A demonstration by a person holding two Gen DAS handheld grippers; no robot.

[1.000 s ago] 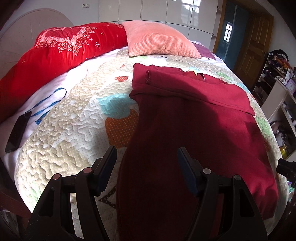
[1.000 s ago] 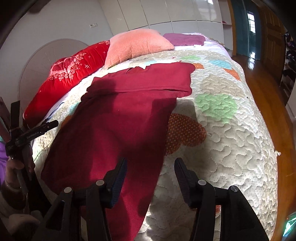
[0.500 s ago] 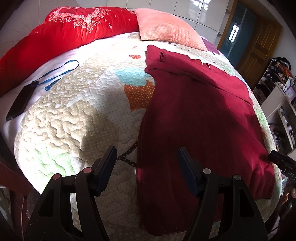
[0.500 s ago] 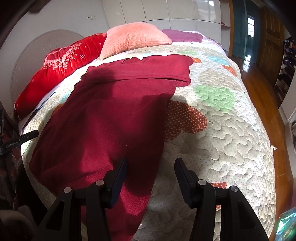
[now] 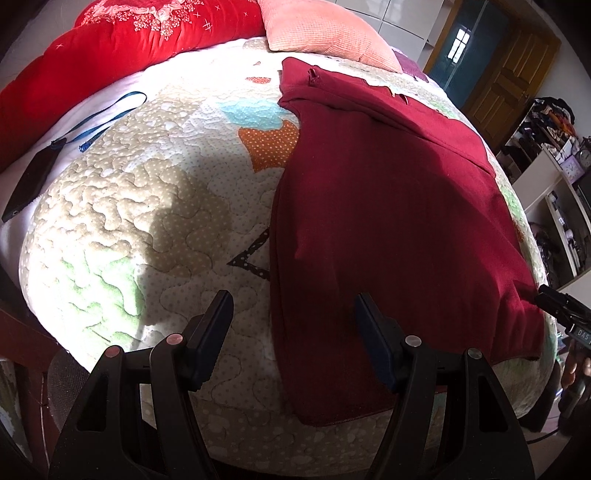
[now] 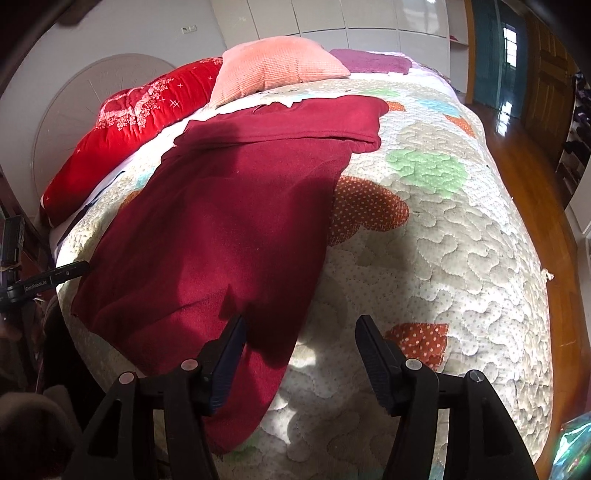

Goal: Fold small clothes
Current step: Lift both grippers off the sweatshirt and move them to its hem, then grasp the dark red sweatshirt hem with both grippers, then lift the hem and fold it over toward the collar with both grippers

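Observation:
A dark red garment (image 5: 388, 221) (image 6: 221, 229) lies flat on the patchwork quilt (image 5: 147, 203), its sleeves folded across the top and its hem hanging over the bed's foot edge. My left gripper (image 5: 294, 306) hovers open over the garment's lower left edge, which runs between the fingers without touching them. My right gripper (image 6: 301, 325) hangs above the lower right edge; its jaws are opening, and the pads do not press on the cloth below them. Each gripper shows at the edge of the other's view: the right gripper (image 5: 561, 306), the left gripper (image 6: 48, 280).
A red bolster (image 5: 110, 55) and a pink pillow (image 5: 325, 33) lie at the head of the bed. A dark phone (image 5: 29, 184) on a blue lanyard rests at the left side. Cluttered shelves (image 5: 554, 166) and wooden floor (image 6: 535, 166) lie to the right.
The left gripper drew back toward the foot of the bed and tipped down, bringing the garment's hem into view. The right gripper's jaws stand wider apart than before.

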